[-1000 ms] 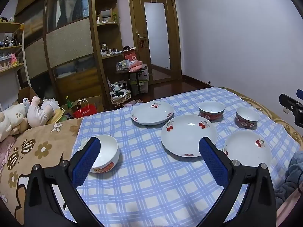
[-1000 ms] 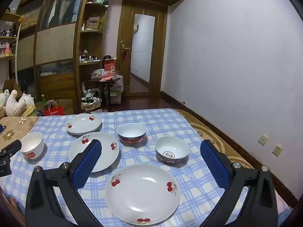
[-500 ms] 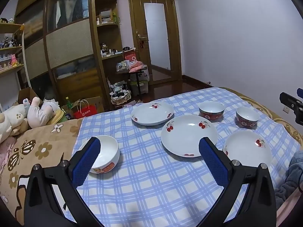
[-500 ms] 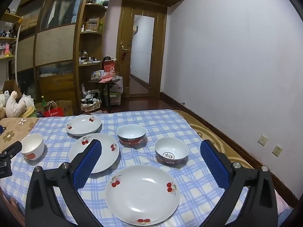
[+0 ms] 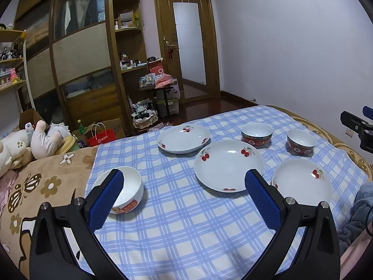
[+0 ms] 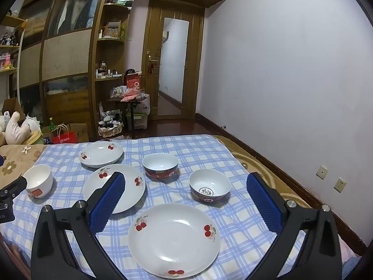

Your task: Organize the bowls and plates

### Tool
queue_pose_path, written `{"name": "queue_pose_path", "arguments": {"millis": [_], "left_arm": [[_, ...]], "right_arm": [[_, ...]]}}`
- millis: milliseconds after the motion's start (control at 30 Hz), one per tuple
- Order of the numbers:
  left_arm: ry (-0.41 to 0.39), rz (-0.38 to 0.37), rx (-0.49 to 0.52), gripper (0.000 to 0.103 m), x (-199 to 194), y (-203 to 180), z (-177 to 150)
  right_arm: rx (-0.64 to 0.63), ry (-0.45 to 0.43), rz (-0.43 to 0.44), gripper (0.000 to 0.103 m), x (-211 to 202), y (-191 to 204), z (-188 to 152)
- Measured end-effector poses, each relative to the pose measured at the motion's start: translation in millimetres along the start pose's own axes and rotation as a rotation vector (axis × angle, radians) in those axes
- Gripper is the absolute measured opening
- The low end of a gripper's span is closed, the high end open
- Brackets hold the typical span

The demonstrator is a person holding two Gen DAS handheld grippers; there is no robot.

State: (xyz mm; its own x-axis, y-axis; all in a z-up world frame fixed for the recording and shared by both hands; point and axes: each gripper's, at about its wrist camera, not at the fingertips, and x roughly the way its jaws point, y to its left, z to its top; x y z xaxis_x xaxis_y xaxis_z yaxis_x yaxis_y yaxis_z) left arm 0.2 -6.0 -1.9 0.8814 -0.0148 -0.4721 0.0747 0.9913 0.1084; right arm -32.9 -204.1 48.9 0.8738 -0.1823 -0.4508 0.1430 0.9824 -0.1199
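Three white cherry-print plates lie on a blue checked cloth [image 6: 244, 219]: a near plate [image 6: 173, 239], a middle plate [image 6: 130, 187] and a far plate [image 6: 101, 155]. Two red-sided bowls [image 6: 160, 168] [image 6: 209, 187] stand to the right, and a white bowl [image 6: 38, 183] stands at the left. My right gripper [image 6: 185, 182] hovers open above the near plate, holding nothing. In the left wrist view my left gripper [image 5: 184, 179] is open and empty, with the white bowl [image 5: 130, 190] behind its left finger and the middle plate [image 5: 227, 164] by its right finger.
The cloth covers a bed with a brown flower-print blanket [image 5: 39, 186] and plush toys [image 5: 28, 142] at the left. Beyond the bed stand a wooden wardrobe [image 6: 65, 53], cluttered shelves, a red bag [image 6: 64, 137] and a door. A bare wall [image 6: 291, 70] runs along the right.
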Motion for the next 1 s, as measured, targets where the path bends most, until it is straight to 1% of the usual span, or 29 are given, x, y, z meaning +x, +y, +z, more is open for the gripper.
{"name": "queue_pose_path", "arguments": {"millis": [133, 533, 1000], "left_arm": [[-0.006, 0.001, 0.008, 0.102, -1.0, -1.2, -1.5], [-0.01, 0.009, -0.01, 0.102, -2.3, 5.9, 0.1], [-0.008, 0.007, 0.008, 0.102, -1.8, 2.2, -0.2]], "right_arm": [[0.003, 0.0, 0.006, 0.103, 0.4, -0.5, 0.0], [0.003, 0.0, 0.006, 0.103, 0.1, 0.0, -0.8], [0.011, 0.02, 0.002, 0.103, 3.1, -1.5, -3.7]]}}
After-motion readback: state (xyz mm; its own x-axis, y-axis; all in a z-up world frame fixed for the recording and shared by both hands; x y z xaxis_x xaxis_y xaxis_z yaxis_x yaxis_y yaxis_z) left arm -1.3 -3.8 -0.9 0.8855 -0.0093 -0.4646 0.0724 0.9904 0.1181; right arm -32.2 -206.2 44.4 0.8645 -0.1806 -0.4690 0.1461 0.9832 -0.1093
